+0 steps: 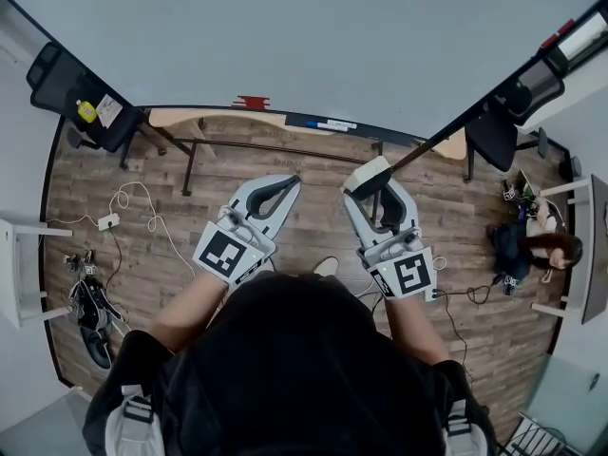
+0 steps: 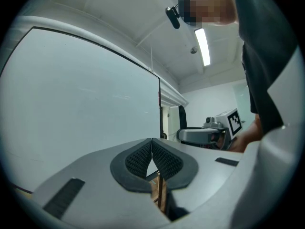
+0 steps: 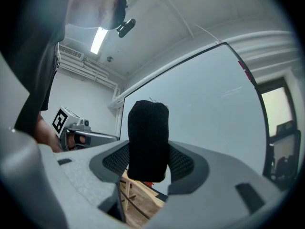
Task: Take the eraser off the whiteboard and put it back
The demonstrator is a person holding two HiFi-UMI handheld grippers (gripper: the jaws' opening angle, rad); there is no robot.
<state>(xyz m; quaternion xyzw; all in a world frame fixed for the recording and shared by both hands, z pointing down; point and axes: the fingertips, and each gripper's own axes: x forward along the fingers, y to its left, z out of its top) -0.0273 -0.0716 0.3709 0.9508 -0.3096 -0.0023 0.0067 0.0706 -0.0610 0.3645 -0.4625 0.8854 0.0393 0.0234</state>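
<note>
The large whiteboard point(image 1: 304, 36) fills the top of the head view, with its wooden ledge point(image 1: 190, 118) below it. My right gripper point(image 1: 368, 180) is shut on the eraser point(image 1: 370, 172), which shows white from above. In the right gripper view the eraser's black felt point(image 3: 147, 140) stands upright between the pads, a little in front of the whiteboard point(image 3: 209, 104). My left gripper point(image 1: 291, 182) is beside it to the left, its pads point(image 2: 164, 160) pressed together with nothing between them. Both grippers point at the board point(image 2: 81, 99) and are apart from it.
A red object point(image 1: 252, 103) and markers point(image 1: 328, 124) lie on the ledge. Black chairs stand at the left point(image 1: 81, 98) and right point(image 1: 513, 112). A person point(image 1: 537, 245) sits at the far right. Cables point(image 1: 114, 218) and a bag point(image 1: 90, 312) lie on the wooden floor.
</note>
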